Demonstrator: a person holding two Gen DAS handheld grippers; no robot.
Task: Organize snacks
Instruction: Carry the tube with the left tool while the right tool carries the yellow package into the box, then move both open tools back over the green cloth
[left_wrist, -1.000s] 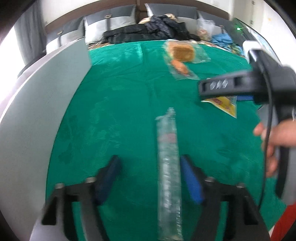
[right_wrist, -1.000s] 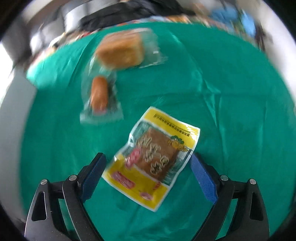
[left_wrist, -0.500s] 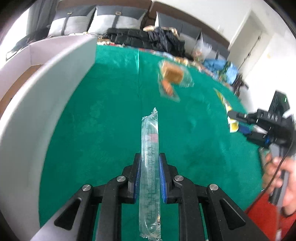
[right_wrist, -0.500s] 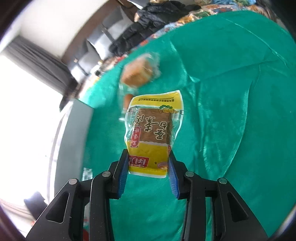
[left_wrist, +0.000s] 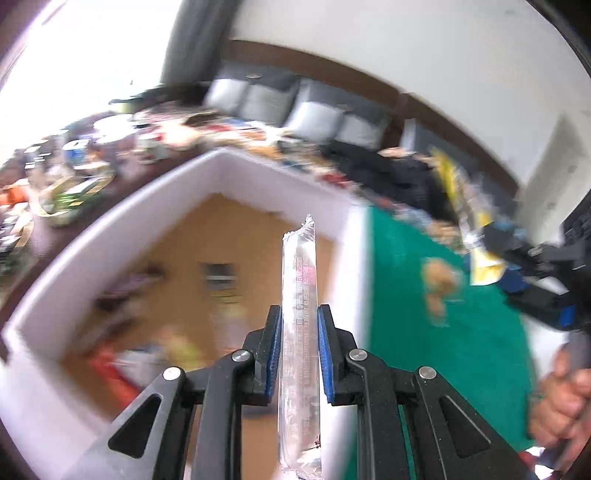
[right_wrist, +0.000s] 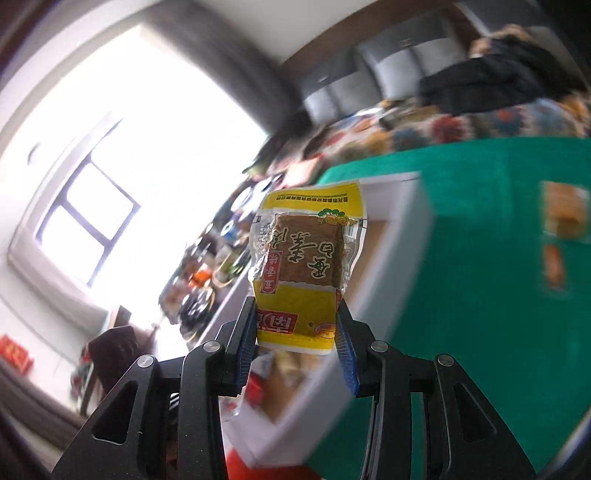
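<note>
both tools, gripping the clear tube (left_wrist: 298, 332) and yellow packet (right_wrist: 301, 266), now lifted over the white box (left_wrist: 184, 177).

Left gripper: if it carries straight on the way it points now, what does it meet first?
Probably the open box: the left gripper, shut on the clear stick packet, aims into its brown inside. Depth is unclear through the blur.

left gripper (left_wrist: 300, 345) jaws clamped, right gripper (right_wrist: 297, 334) jaws gripping
</note>
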